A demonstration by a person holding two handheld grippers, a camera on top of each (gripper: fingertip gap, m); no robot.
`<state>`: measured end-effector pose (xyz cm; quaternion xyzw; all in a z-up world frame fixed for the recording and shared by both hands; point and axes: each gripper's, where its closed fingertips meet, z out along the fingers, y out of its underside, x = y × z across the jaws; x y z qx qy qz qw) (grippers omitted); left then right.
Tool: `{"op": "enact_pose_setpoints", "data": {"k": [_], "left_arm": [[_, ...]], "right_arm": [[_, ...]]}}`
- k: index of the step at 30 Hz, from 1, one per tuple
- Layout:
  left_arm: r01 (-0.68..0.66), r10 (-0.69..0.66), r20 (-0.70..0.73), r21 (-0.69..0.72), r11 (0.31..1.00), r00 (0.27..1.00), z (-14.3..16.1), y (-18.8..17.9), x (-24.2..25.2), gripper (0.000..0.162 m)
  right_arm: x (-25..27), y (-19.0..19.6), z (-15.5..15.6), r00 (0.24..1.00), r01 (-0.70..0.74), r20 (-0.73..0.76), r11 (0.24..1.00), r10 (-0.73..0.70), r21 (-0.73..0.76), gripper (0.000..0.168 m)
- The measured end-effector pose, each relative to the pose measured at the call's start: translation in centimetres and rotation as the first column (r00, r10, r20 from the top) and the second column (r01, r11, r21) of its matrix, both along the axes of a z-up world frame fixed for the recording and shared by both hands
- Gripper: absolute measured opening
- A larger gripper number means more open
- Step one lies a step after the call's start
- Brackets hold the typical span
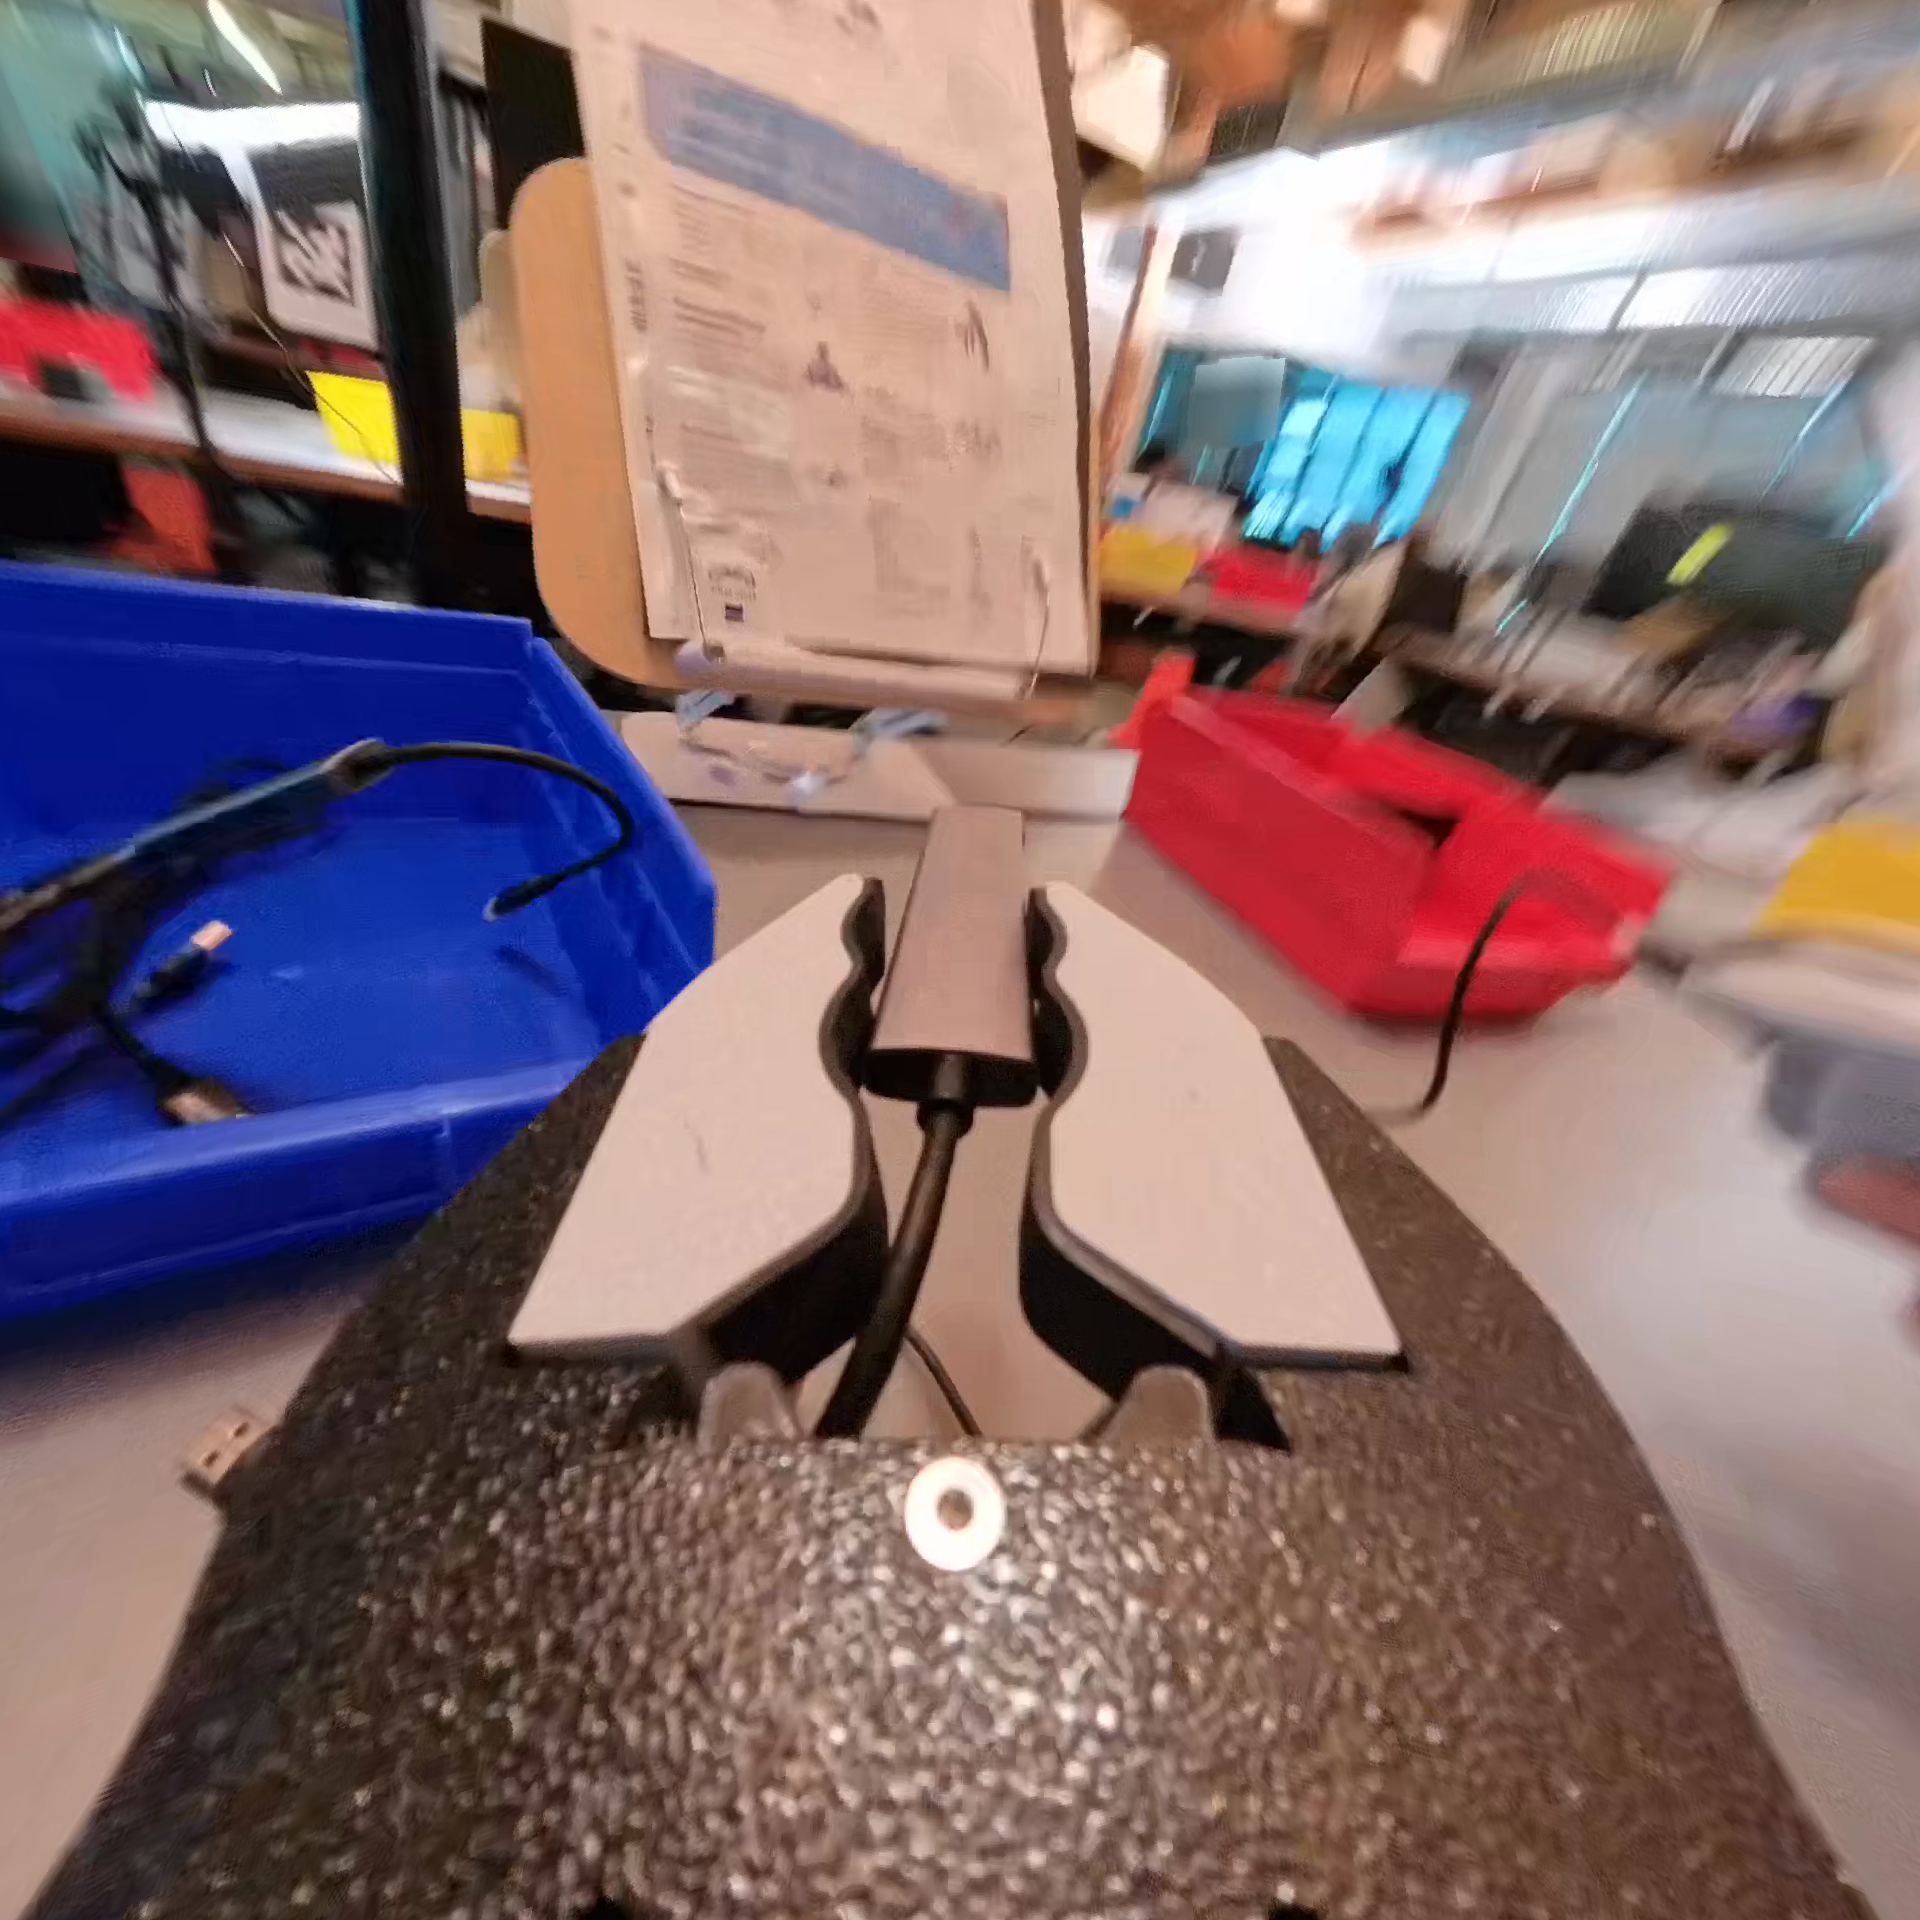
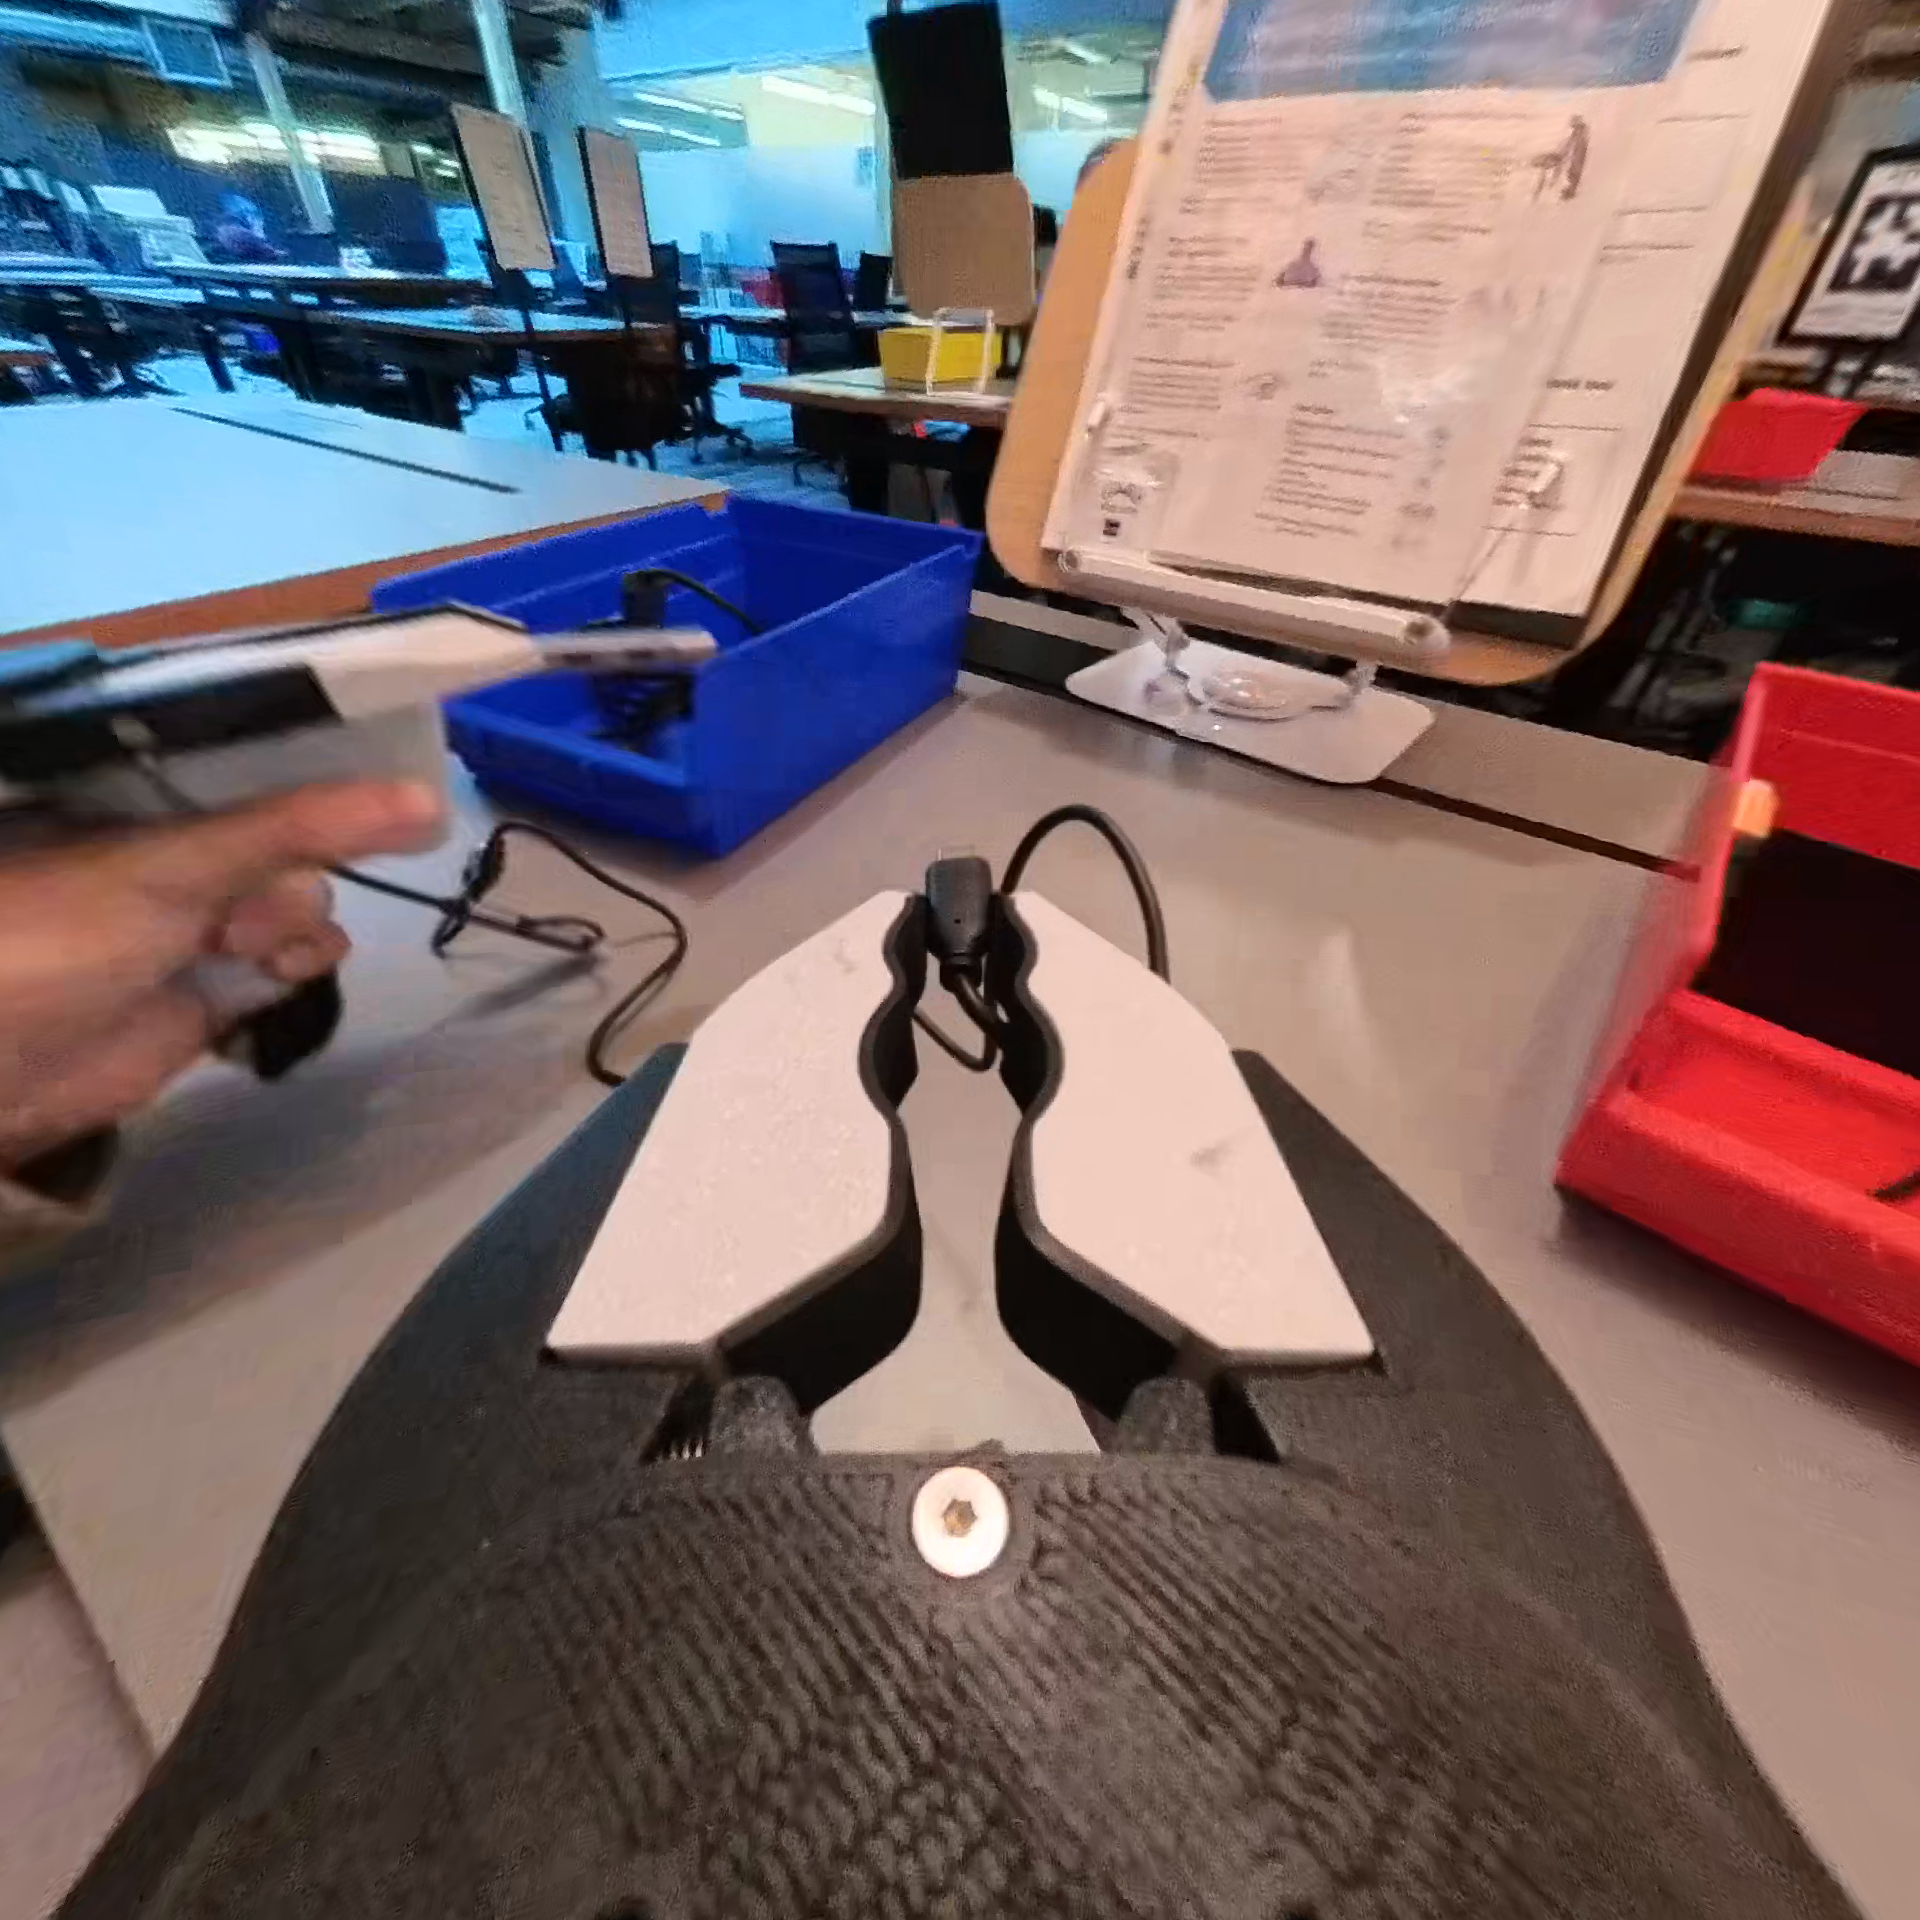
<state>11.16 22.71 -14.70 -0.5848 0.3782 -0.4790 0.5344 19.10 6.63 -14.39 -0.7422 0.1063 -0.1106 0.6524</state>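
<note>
- While my left tool (image 1: pixel 954 935) is clamped on the slim dark grey metal hub (image 1: pixel 961 914), the bar lies lengthwise between the fingers, its far end jutting past the tips, lifted above the grey surface (image 1: pixel 1558 1299).
- From the hub's near end its thin black cable (image 1: pixel 904 1247) drops back between my tool's fingers.
- My right tool (image 2: pixel 958 925) is closed on the small black plug (image 2: pixel 954 902) at its tips; the plug's black cord (image 2: pixel 1122 862) loops up and round to the right behind the tips.
- In the right wrist view my left hand (image 2: pixel 156 935) shows at the left edge, holding the left tool over the near corner of the blue bin.
- To the left stands an open blue plastic bin (image 1: pixel 582 1101) with more black cables and plugs (image 1: pixel 312 790) inside.
- To the right sits a red plastic bin (image 1: pixel 1299 862), well apart from the blue one.
- Between the bins, farther back, a tan board on a white stand (image 2: pixel 1257 717) holds printed sheets (image 2: pixel 1330 343).
</note>
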Motion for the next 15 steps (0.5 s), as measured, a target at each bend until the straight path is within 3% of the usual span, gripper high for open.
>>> {"op": "enact_pose_setpoints", "data": {"k": [1, 2, 6, 9, 12, 13, 15], "left_arm": [[0.037, -0.032, 0.065, -0.080, 0.996, 0.997, 1.1, 1.0, -0.9, 0.026], [0.034, -0.028, 0.110, -0.059, 0.998, 0.994, 2.5, 1.3, -1.6, 0.026], [0.095, -0.105, 0.080, 0.127, 0.987, 0.991, 4.3, -2.0, -1.1, 0.026], [0.130, -0.138, 0.063, 0.121, 0.984, 0.988, 3.9, -2.4, -0.8, 0.026], [0.158, -0.162, 0.069, 0.060, 0.986, 0.984, 3.6, -1.9, -0.8, 0.026], [0.164, -0.168, 0.069, 0.050, 0.985, 0.983, 3.6, -1.8, -0.8, 0.026], [0.172, -0.175, 0.064, 0.040, 0.984, 0.983, 3.5, -1.6, -0.9, 0.026]], "right_arm": [[0.2, -0.6, -0.2, 1.000, -0.027, -0.013, 1.000, 0.027, -0.013, 0.013], [0.3, -1.0, 0.0, 0.999, -0.048, -0.002, 0.999, 0.048, 0.003, 0.013], [2.4, -2.5, 1.7, 0.997, 0.006, 0.080, 0.999, -0.002, -0.050, 0.013], [5.8, -6.3, 5.1, 0.965, 0.193, 0.189, 0.981, -0.184, -0.030, 0.013], [8.2, -9.6, 5.9, 0.943, 0.291, 0.179, 0.956, -0.280, -0.040, 0.012], [8.5, -10.2, 5.6, 0.941, 0.295, 0.191, 0.954, -0.279, -0.058, 0.012], [7.0, -9.2, 4.0, 0.981, 0.145, 0.147, 0.981, -0.125, -0.132, 0.012]]}}
